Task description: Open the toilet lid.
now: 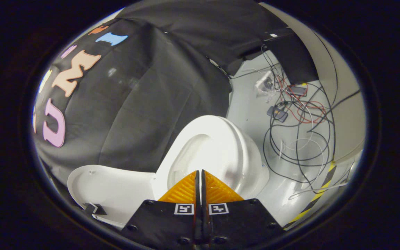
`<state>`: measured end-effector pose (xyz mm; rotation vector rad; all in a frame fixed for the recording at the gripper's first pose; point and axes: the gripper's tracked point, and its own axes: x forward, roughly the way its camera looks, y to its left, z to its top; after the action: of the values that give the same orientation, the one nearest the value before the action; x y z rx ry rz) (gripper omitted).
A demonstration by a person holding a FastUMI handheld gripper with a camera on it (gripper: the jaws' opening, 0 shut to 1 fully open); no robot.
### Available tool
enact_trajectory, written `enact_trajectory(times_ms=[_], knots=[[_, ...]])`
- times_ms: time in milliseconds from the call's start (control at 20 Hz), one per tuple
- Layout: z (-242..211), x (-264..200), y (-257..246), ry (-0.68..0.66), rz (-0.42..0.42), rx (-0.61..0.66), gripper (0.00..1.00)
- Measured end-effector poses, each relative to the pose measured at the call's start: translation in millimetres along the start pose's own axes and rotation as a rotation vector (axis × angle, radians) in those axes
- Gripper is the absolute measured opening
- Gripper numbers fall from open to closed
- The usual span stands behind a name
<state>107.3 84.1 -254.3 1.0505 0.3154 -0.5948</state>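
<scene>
Gripper (200,172) is tilted down over the toilet, looking at it from above, w/ its two orange fingers (182,191) pressed flat together, tips meeting at a point, nothing between them, so clenched on air. The black finger mounts w/ small square markers sit side by side behind the orange wedges. Fingertips hang over the near part of the toilet bowl (217,149); can't tell if they touch the rim or float above it. Toilet lid (113,189) is already swung open: it lies back to the left of the bowl, inner face up, against the black cloth wall (144,104). Its long axis runs roughly sideways away from the bowl, hinge end next to the fingers' left side, free rounded end pointing away to the left. A small dark fitting sits near the lid's near edge. Bowl is oval, long axis running away from the fingertips, slanting up-right, inside white and glossy. Beyond the bowl to the right, on the pale floor (252,104), a tangle of black, white & red cables (300,135) w/ a couple of small boxes. Yellow-black tape strip (319,189) runs along the floor right of the bowl.
</scene>
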Motion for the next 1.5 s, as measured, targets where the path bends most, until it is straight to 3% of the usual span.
enact_trajectory(times_ms=[300, 700, 850, 1000, 1250, 1500], knots=[[32, -15, 74, -0.089, 0.097, -0.177, 0.01], [32, -53, 236, -0.171, 0.286, -0.677, 0.01], [4, -65, 292, -0.172, 0.338, -0.991, 0.01], [-40, -68, 344, -0.147, 0.413, -1.183, 0.01], [-114, -71, 377, -0.093, 0.496, -1.325, 0.02], [-166, -69, 369, -0.016, 0.517, -1.407, 0.02]])
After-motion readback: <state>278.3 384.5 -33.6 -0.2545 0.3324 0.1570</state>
